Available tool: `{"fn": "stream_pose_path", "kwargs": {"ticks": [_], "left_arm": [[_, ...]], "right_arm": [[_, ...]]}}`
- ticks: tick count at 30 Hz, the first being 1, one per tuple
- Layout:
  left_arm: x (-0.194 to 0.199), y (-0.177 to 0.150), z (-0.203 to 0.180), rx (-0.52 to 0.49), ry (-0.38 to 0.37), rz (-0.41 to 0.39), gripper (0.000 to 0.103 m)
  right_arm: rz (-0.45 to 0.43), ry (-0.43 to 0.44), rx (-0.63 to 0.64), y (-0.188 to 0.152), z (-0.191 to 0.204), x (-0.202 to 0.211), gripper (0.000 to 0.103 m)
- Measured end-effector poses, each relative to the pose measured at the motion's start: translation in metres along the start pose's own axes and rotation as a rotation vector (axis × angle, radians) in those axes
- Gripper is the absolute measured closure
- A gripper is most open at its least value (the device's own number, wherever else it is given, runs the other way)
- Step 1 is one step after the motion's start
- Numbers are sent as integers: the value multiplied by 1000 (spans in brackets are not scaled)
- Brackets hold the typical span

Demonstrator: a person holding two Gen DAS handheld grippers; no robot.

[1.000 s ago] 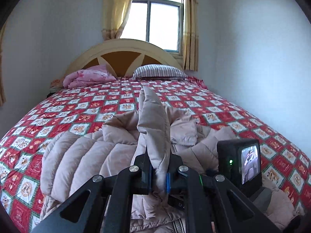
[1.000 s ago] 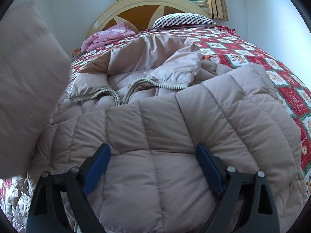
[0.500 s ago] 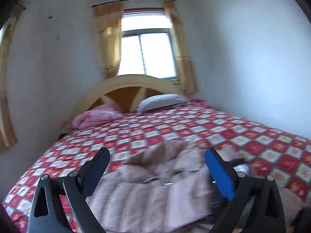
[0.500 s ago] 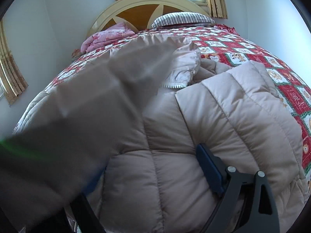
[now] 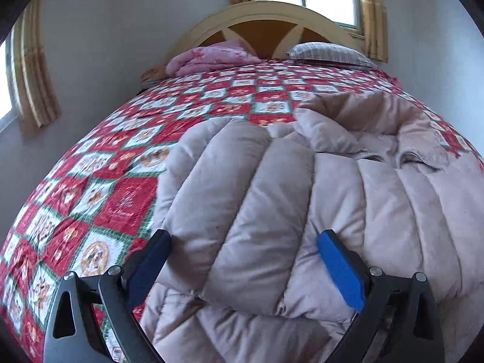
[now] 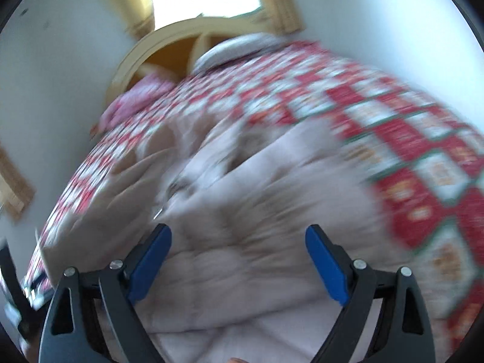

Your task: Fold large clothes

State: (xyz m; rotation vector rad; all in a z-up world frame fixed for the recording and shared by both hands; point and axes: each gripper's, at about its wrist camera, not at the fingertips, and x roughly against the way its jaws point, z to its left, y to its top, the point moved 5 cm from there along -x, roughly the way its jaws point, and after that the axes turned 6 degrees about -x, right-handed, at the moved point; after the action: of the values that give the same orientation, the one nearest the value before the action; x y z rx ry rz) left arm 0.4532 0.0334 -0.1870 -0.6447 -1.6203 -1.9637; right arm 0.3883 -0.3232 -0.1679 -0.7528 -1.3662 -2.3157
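Note:
A pale beige quilted puffer coat lies spread on the bed, one panel folded over its middle and the zipper opening showing at the upper right. My left gripper hangs open just above the folded panel, blue pads wide apart, nothing pinched. In the blurred right wrist view the same coat fills the lower half. My right gripper is also open over it, holding nothing.
The bed carries a red, white and green patchwork cover. A pink folded blanket and a striped pillow lie by the cream headboard. White walls, curtains and a window stand behind.
My left gripper let go of the coat fold it pinched, opened wide, and dropped toward the coat. The fold fell flat. My right gripper rose and rolled, its view now blurred.

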Motion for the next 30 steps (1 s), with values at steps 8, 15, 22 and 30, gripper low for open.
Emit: {"fn": "stream_pose_path", "kwargs": {"ticks": [8,15,22,30], "left_arm": [[46,22,5,-24,-4,-136,4],[39,71,26,41,-61,-174,4],[-51,36,9,15,-64,73,4],[-73,14,12,61,-91,105,1]], "right_arm": [[-13,166,116,9,68,16,21],[149,99,342,-57,89,-42,34],[154,79,362,-70,75,-55,29],[160,51,380,-76,77,-63,27]]}}
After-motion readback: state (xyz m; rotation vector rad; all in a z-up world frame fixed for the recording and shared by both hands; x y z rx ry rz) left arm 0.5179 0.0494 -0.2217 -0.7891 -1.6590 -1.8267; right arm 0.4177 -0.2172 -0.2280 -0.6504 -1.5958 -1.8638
